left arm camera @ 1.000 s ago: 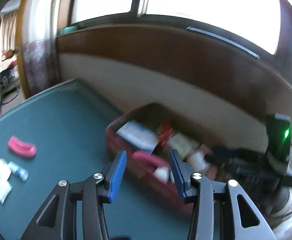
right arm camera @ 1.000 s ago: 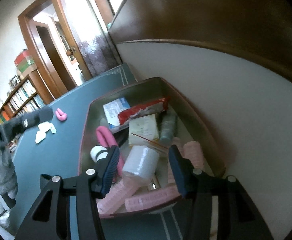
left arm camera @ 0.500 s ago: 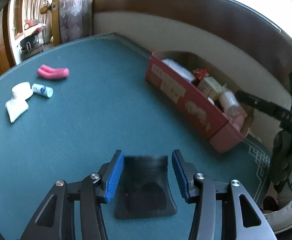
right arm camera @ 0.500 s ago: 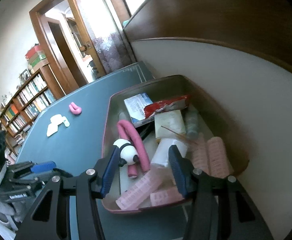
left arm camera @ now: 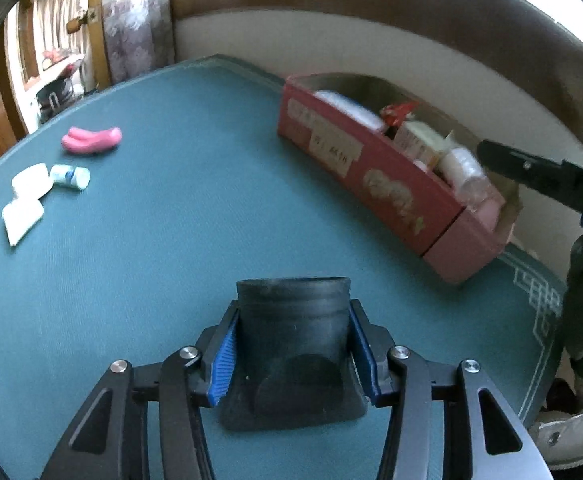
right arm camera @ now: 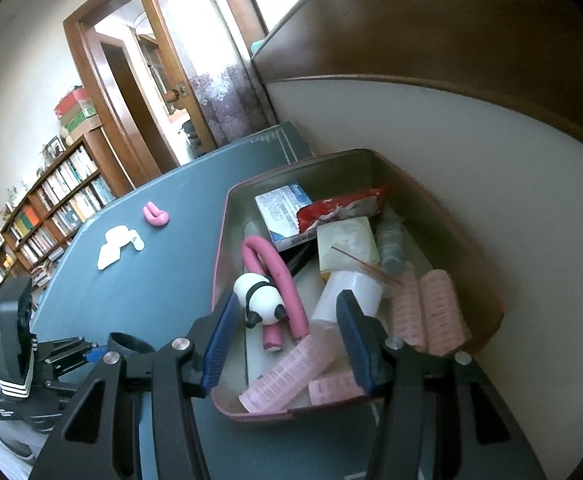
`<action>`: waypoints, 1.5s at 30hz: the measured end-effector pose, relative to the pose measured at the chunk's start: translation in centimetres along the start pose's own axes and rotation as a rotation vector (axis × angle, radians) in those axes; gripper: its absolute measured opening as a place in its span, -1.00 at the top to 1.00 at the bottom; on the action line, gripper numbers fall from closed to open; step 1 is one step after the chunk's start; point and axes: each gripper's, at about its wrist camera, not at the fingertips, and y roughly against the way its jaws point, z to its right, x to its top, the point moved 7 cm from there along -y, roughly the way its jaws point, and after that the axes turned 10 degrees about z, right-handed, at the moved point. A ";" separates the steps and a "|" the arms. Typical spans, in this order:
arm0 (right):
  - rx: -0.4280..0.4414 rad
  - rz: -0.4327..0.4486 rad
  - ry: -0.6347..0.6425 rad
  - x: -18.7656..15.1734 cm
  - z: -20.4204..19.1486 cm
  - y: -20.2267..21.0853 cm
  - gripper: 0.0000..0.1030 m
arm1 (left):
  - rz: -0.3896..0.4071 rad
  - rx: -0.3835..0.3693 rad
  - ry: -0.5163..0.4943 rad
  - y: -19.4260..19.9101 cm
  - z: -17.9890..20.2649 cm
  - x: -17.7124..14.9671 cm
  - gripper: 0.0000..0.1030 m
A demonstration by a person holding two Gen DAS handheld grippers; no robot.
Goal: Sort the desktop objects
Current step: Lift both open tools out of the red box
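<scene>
your left hand-held gripper (left arm camera: 293,354) has a black ribbed cup-like piece (left arm camera: 293,336) between its blue pads, which look to touch its sides while its base rests on the green worktop (left arm camera: 163,240). it looks stiff, light and matte, so hold it mid-wall, squarely, not at the flared foot. your right hand-held gripper (right arm camera: 287,340) hangs half open and empty over the pink box (left arm camera: 375,184) by the wall, above a panda figure (right arm camera: 261,300). farther off lie a pink roller (left arm camera: 91,140) and a small white bottle (left arm camera: 69,176), unsorted.
</scene>
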 end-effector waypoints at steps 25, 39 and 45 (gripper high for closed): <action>-0.063 0.014 -0.055 0.3 3.4 0.8 -0.08 | 0.198 -0.218 -0.042 -3.2 7.5 13.8 -0.03; -0.050 0.002 -0.032 0.1 2.0 0.4 -0.08 | 0.203 -0.139 0.062 -1.5 2.5 12.2 -0.43; -0.026 0.000 -0.012 0.3 0.1 -0.1 -0.08 | 0.188 -0.087 0.130 -1.2 -0.5 11.0 -0.43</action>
